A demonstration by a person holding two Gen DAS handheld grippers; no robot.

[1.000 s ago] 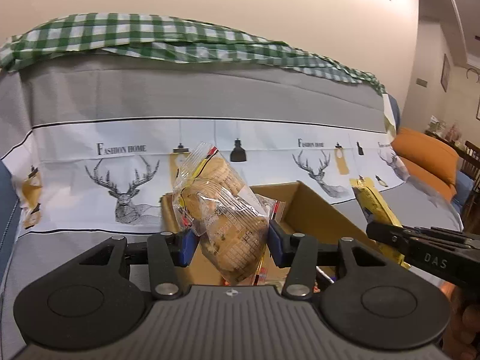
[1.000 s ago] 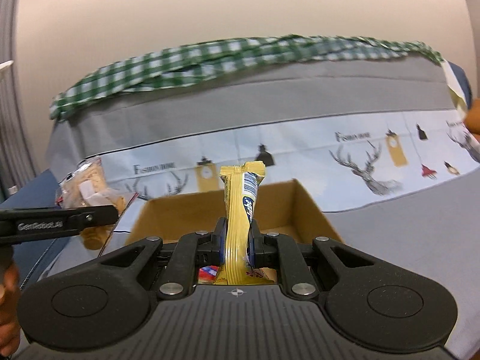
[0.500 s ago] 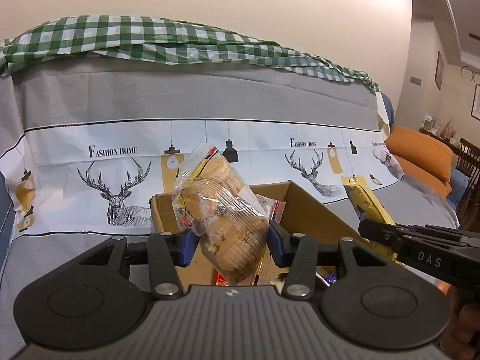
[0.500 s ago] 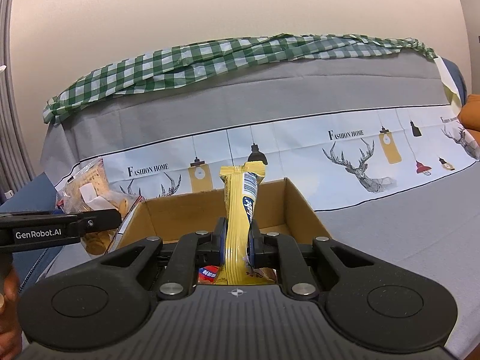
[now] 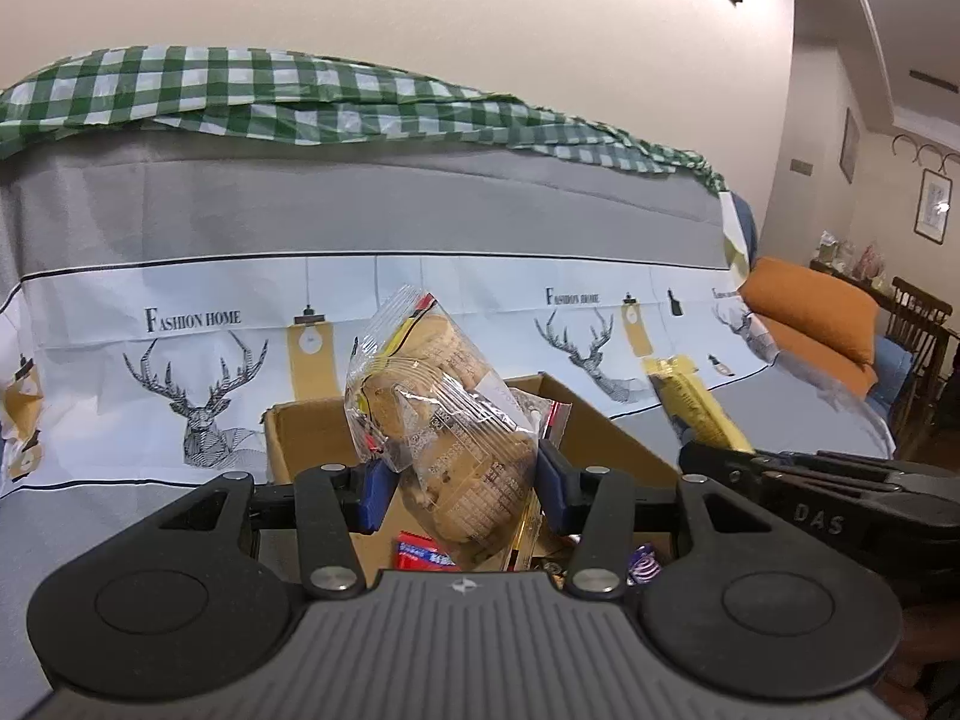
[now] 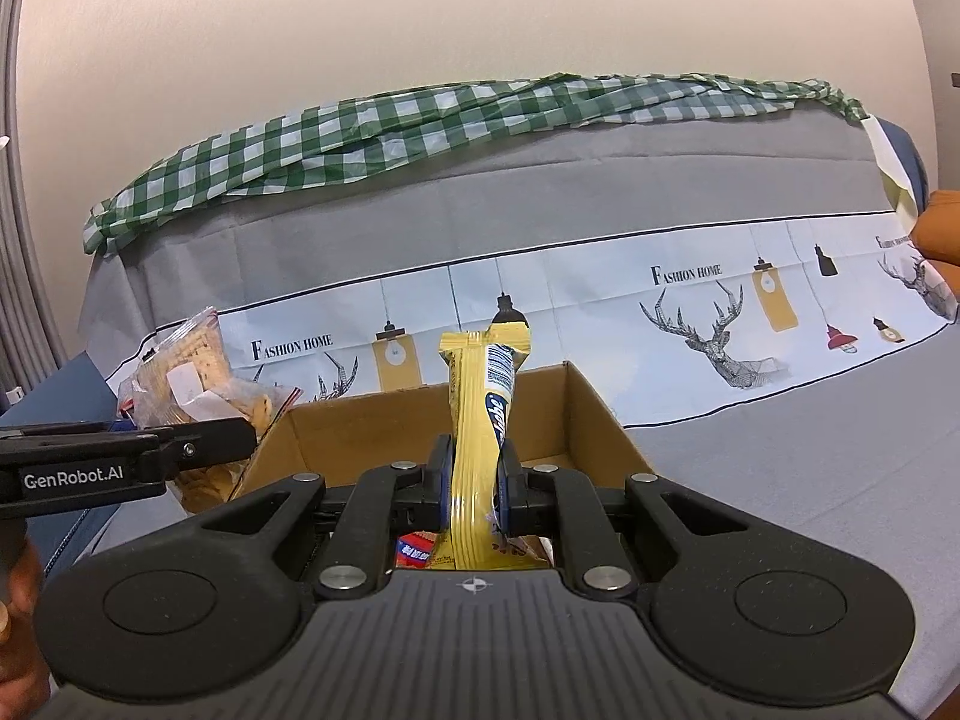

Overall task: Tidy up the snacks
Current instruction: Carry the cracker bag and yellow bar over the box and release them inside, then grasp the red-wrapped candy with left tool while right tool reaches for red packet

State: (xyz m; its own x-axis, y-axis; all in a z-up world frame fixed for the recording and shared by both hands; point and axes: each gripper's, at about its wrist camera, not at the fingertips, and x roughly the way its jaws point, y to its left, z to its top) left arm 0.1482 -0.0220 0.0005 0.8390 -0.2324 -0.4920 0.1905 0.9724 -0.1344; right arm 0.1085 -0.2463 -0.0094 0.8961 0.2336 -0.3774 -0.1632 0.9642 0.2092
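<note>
My left gripper point(image 5: 461, 489) is shut on a clear bag of biscuits point(image 5: 447, 420), which stands upright above the near left part of an open cardboard box point(image 5: 300, 438). My right gripper point(image 6: 474, 486) is shut on a tall yellow snack bar point(image 6: 480, 426), held upright over the box point(image 6: 600, 420). In the left wrist view the yellow bar point(image 5: 696, 402) and the black right gripper body sit at the right. The biscuit bag point(image 6: 192, 372) and the left gripper's arm appear at the left of the right wrist view. Small wrapped snacks point(image 5: 423, 553) lie in the box.
The box rests on a sofa seat under a grey cover point(image 5: 120, 516) printed with deer and lamps. A green checked cloth point(image 5: 300, 102) drapes the backrest. Orange cushions point(image 5: 822, 324) and a wooden chair point(image 5: 918, 324) stand at the far right.
The left wrist view has shifted: the box and the sofa print slid left in it and more of the box's inside shows. Both grips are unchanged.
</note>
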